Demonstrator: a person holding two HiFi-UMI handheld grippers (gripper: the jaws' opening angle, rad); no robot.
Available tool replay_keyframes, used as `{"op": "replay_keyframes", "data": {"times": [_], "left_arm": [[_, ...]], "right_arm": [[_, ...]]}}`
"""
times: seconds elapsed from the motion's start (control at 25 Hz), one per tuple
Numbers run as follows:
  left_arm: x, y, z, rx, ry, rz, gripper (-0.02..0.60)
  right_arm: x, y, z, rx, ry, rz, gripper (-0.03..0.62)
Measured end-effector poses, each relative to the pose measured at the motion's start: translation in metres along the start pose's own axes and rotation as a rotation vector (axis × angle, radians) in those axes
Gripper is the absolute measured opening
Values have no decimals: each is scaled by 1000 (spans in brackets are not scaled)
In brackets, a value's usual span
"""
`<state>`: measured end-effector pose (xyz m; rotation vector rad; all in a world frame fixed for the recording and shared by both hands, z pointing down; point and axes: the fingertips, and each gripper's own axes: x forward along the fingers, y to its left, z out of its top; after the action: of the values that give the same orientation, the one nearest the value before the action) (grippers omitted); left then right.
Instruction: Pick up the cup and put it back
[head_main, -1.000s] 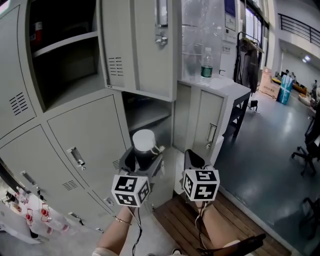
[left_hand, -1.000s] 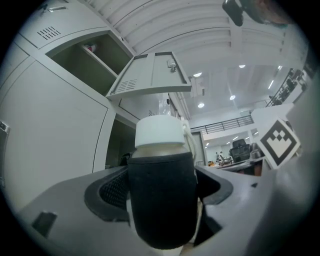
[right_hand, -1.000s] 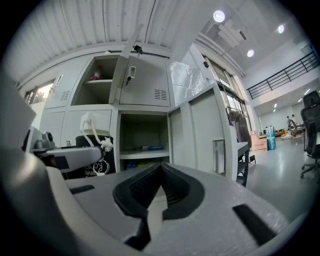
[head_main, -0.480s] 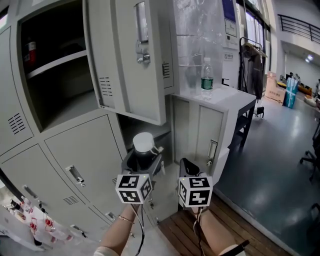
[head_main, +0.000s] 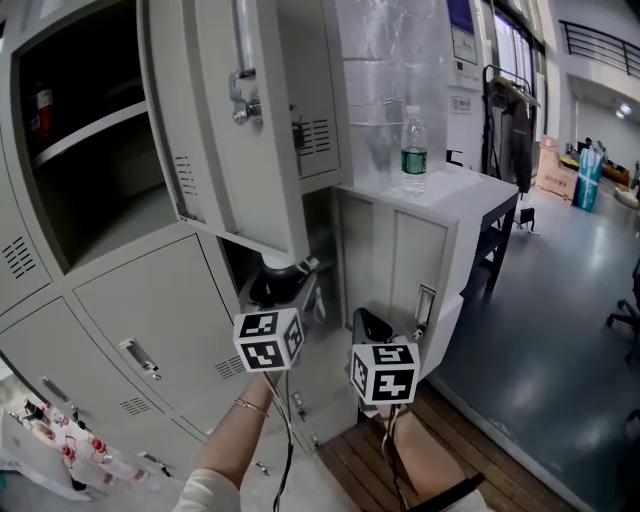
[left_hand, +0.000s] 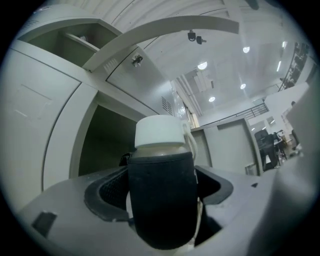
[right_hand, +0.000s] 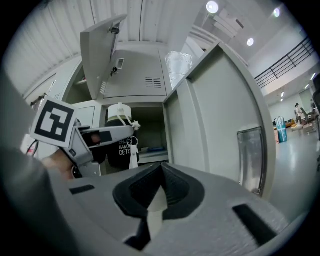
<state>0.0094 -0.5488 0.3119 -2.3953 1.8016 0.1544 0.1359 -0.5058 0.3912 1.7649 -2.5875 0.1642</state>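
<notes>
The cup (left_hand: 161, 195) is a bottle in a black sleeve with a white lid and a white cord. My left gripper (left_hand: 162, 192) is shut on it, both jaws pressed to the sleeve. In the head view the left gripper (head_main: 285, 288) holds the cup (head_main: 283, 276) at the mouth of a lower locker compartment, its top hidden under the open locker door (head_main: 235, 110). From the right gripper view the cup (right_hand: 120, 135) shows in front of that dark compartment. My right gripper (right_hand: 159, 187) is shut with nothing in it, low and to the right (head_main: 372, 325) of the cup.
Grey lockers (head_main: 130, 300) fill the left, with an open upper compartment (head_main: 80, 170). A white cabinet (head_main: 430, 250) at the right carries a water bottle (head_main: 414, 152). A clothes rack (head_main: 510, 120) and grey floor (head_main: 560, 330) lie beyond. A wooden board (head_main: 450, 450) is underfoot.
The left gripper has carried the cup up and forward to the lower compartment's mouth, under the open door. The view has swung left and closer to the lockers. The right gripper stayed shut.
</notes>
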Motion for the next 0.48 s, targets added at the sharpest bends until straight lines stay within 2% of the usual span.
{"op": "replay_keyframes", "data": {"times": [0.2, 0.48], "left_arm": [[32, 12, 3, 28, 23, 37, 396], [75, 31, -4, 22, 52, 71, 396]], "right_arm": [[13, -6, -2, 10, 1, 10, -8], [28, -15, -11, 25, 20, 25, -8]]}}
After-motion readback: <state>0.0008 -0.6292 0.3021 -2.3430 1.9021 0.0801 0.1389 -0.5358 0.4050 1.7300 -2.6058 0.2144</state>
